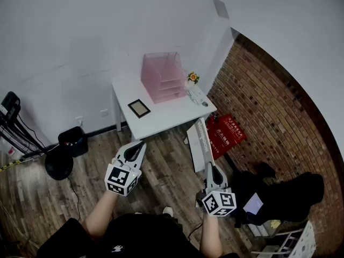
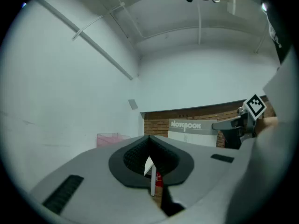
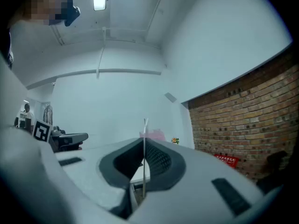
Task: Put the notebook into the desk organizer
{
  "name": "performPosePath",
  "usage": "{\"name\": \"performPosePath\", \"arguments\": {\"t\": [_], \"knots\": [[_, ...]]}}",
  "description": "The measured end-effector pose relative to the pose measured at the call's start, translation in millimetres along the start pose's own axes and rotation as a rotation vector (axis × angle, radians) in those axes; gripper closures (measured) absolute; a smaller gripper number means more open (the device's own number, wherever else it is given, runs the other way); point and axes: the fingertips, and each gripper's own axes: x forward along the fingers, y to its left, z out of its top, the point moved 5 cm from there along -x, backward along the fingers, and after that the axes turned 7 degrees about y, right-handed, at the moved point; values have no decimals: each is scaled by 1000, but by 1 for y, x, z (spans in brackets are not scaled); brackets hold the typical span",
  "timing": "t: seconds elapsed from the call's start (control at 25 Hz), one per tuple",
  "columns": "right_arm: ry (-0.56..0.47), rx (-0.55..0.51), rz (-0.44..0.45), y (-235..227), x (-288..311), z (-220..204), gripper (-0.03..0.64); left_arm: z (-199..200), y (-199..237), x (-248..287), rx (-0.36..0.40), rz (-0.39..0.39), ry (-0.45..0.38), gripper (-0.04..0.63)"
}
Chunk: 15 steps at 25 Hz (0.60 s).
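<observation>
Between the pads of the right gripper [image 1: 208,171], which are pressing together on its lower end, the notebook [image 1: 198,144] is standing upright and edge-on, well short of the white table [image 1: 161,121]. The person is probably carrying it by one end so the free end can be slid into the pink desk organizer [image 1: 161,77], which is sitting at the table's back by the wall. The left gripper [image 1: 135,148] is hovering alongside with its jaws together on nothing, likely being kept free to steady the organizer. From the right gripper view the notebook is showing only as a thin line, and the organizer is peeking out as a pink sliver. Whether its shelves are holding anything is proving too small to tell.
</observation>
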Motion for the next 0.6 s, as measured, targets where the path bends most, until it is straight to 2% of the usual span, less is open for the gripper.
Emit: {"name": "performPosePath", "arguments": {"t": [0.6], "knots": [[-6, 35, 16, 1, 1, -3, 607, -6, 4, 0, -3, -17, 15, 592]]}}
